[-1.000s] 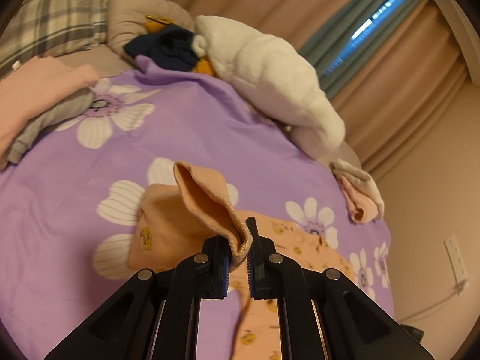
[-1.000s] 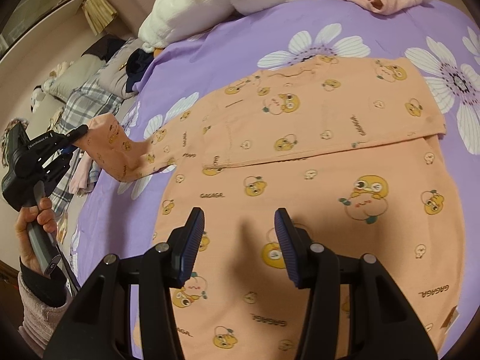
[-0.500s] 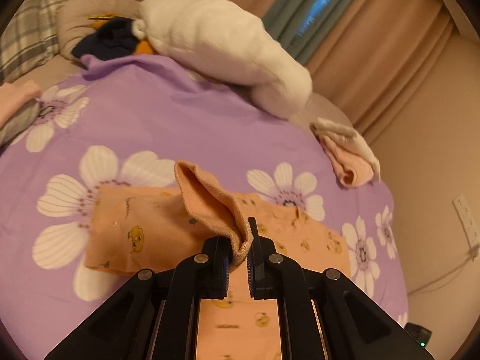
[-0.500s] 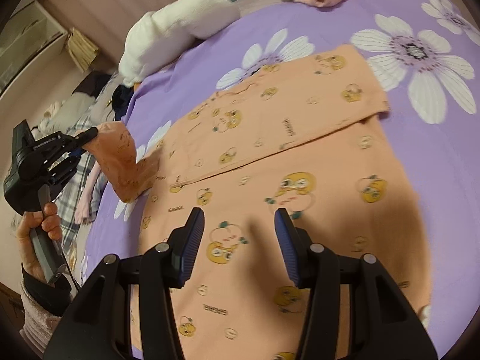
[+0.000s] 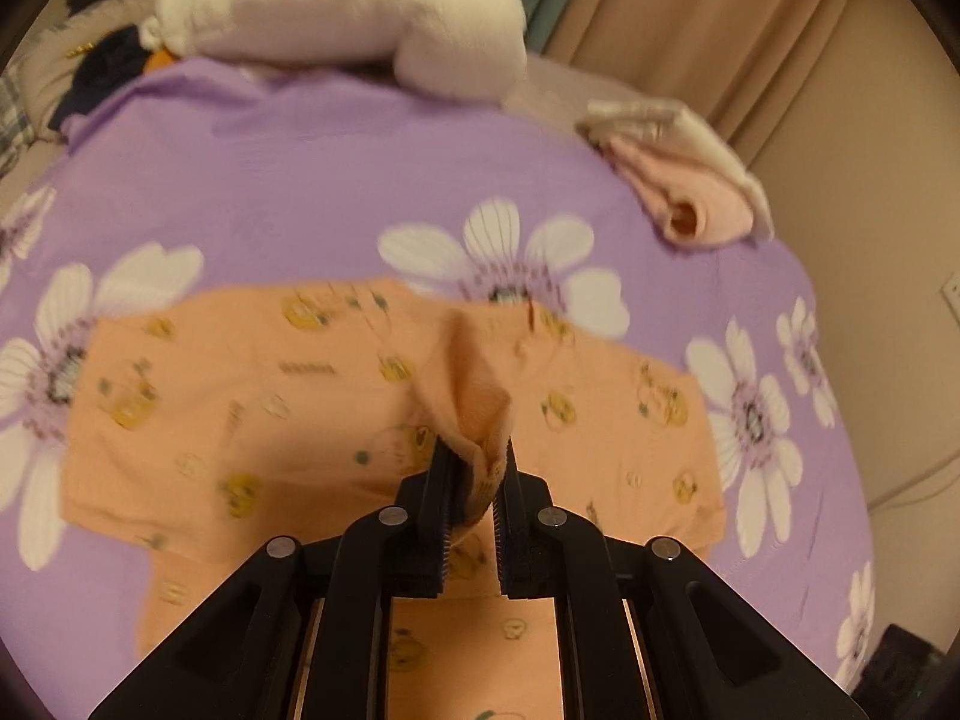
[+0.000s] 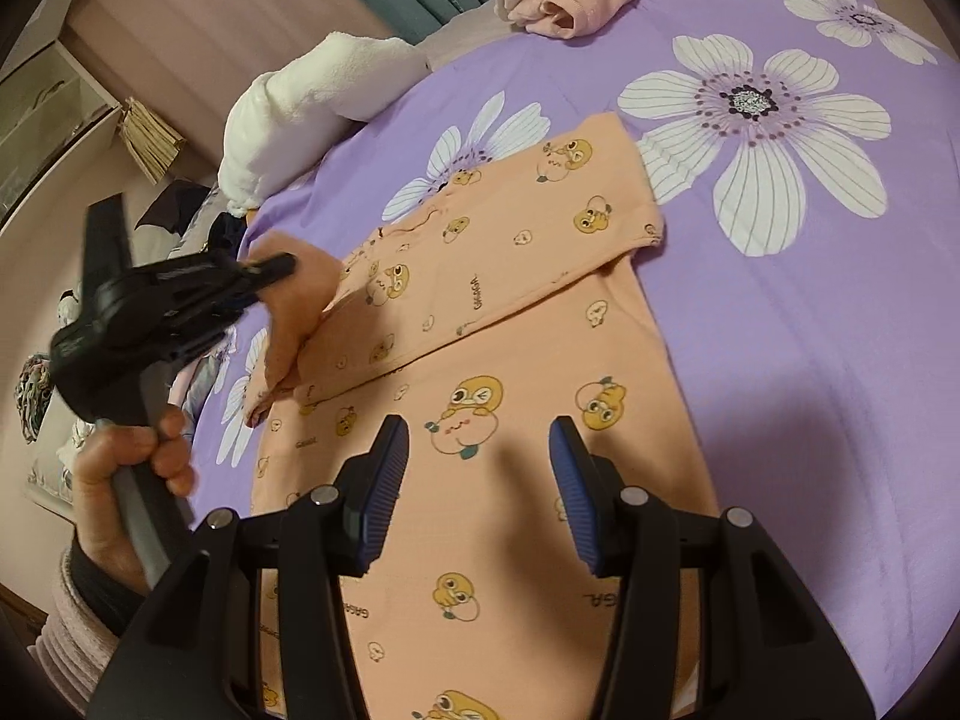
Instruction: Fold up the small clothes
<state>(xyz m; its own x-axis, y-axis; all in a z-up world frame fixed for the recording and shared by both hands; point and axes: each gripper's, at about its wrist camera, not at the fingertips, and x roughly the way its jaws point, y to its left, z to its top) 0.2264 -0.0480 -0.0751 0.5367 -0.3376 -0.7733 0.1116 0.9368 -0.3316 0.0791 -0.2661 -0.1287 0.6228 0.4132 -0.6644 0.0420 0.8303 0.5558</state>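
Observation:
An orange shirt (image 6: 516, 372) printed with yellow cartoon ducks lies flat on the purple flowered bedspread (image 6: 840, 312), one sleeve folded across the chest. My left gripper (image 5: 474, 468) is shut on the cuff of the other sleeve (image 5: 474, 414) and holds it lifted over the shirt's upper part (image 5: 252, 384). In the right wrist view the left gripper (image 6: 273, 267) shows at the left, with the sleeve (image 6: 297, 312) hanging from it. My right gripper (image 6: 480, 480) is open and empty, hovering above the shirt's lower body.
A white fluffy pillow (image 5: 336, 12) lies at the bed's far edge. A folded pink and white pile (image 5: 690, 180) sits at the far right corner. Dark clothes (image 5: 102, 78) lie at the far left. Curtains (image 5: 690, 18) hang behind.
My left gripper has carried the sleeve rightward, from beside the shirt to over its chest. My right gripper has stayed open above the lower body.

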